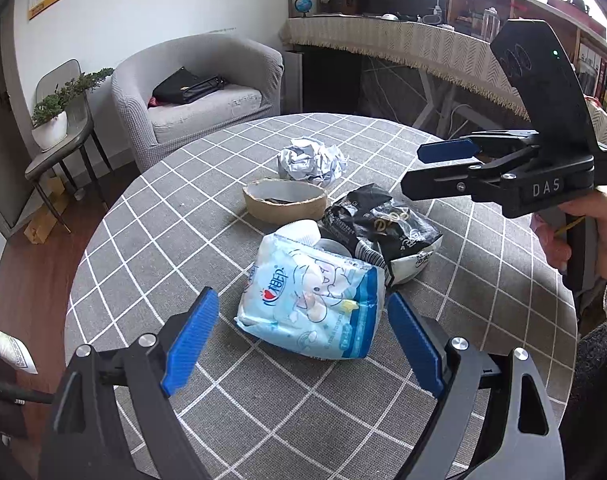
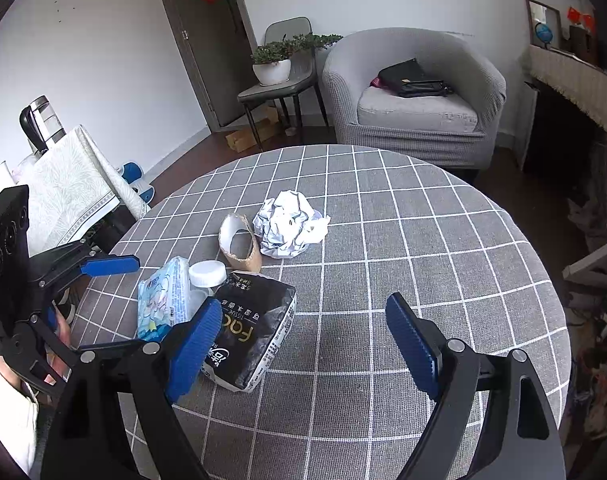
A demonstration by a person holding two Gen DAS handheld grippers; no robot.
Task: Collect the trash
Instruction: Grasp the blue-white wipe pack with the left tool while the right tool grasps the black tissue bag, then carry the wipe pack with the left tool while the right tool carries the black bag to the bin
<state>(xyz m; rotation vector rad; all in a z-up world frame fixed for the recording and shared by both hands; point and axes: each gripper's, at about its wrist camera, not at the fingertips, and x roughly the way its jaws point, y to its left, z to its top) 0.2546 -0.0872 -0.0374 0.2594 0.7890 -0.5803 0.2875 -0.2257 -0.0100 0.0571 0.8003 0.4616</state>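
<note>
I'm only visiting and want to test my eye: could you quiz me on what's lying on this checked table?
1. True or false: the left gripper is clamped on the light blue packet.
2. Which lies farthest from both grippers? A) black tissue pack B) crumpled paper ball C) white cap
3. What sits on the grey armchair?

Key: 1 false, its jaws stand open; 2 B; 3 a black bag.

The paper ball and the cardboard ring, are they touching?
Cannot tell. In the right wrist view the paper ball overlaps the cardboard ring; neither view shows contact or gap.
</note>
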